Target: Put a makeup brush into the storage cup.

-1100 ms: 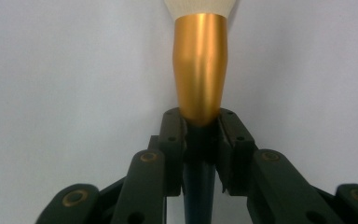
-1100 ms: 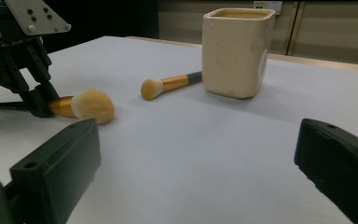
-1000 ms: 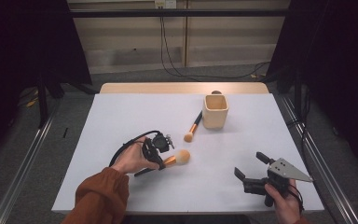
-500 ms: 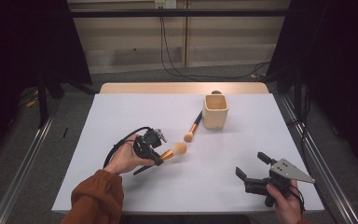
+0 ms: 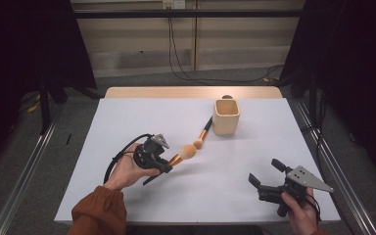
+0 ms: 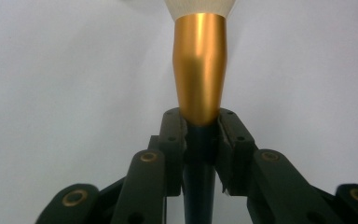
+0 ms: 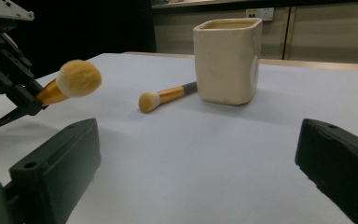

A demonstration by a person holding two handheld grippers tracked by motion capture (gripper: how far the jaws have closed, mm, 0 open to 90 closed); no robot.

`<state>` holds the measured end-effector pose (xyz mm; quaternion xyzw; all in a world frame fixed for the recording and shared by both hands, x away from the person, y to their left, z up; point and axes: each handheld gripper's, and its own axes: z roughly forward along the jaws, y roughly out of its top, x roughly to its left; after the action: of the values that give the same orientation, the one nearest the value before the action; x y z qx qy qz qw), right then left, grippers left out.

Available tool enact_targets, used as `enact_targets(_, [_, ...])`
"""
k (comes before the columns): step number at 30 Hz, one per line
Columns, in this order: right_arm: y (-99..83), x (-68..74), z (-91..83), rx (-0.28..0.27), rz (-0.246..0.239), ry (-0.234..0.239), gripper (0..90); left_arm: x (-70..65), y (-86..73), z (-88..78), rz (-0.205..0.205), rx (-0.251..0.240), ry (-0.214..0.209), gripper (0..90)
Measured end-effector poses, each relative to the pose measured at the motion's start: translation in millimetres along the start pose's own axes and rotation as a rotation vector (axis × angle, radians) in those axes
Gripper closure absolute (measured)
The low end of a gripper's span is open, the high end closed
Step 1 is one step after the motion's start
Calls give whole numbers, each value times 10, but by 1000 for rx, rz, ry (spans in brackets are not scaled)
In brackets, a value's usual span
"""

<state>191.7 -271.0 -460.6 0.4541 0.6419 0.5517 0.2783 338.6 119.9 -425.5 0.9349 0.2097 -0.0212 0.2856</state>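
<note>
Left tongs (image 5: 169,165): clamped on the dark handle of a brush (image 5: 183,154), just below its gold ferrule; in the left gripper view the jaws pressed in from both sides.
Held brush: clear of the desk (image 5: 127,122), left of centre, carried by the left hand (image 5: 127,169).
Its axis: slanted, the handle end low and toward the person, the fluffy head higher and aimed away and to the right.
Cup (image 5: 226,116): upright and open-topped, toward the far edge and right of centre, well apart from the held brush's head.
Key relation: the cup lay up and right along much the same line as the held brush pointed, so I judged a carry along that axis, then a tilt toward upright, would serve.
Second brush (image 5: 203,133): flat on the desk, its head toward the person, the handle running to the cup's left side; whether they touched I could not tell.
Right tongs (image 5: 263,175): open, empty, near the front right corner.
Nearer hand: the left for the brushes.
</note>
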Motion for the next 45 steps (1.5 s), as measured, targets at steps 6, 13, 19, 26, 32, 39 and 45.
enact_targets(6, [0, -4, 9, -6, 5, 0, 0, -49, -104, -55, -12, -129, -51, 741])
enact_targets(13, [0, 6, 7, 0, -5, 7, 0, -119, -157, -67, -20, -220, -67, 741])
enact_targets(19, [-3, 5, 21, 7, -10, 5, 0, -73, -243, -74, -40, -286, -54, 740])
enact_targets(26, [-2, 11, 21, 3, -12, 9, 0, -92, -308, -79, -33, -396, -59, 740])
enact_targets(32, [1, 19, 22, -1, -4, 12, 0, -96, -367, -73, -49, -481, -66, 740])
enact_targets(39, [6, 29, 41, -3, -7, 28, 4, -121, -416, -83, -61, -609, -93, 739])
enact_targets(45, [4, 53, 44, -5, -9, 47, 10, -145, -453, -119, -76, -681, -91, 739])
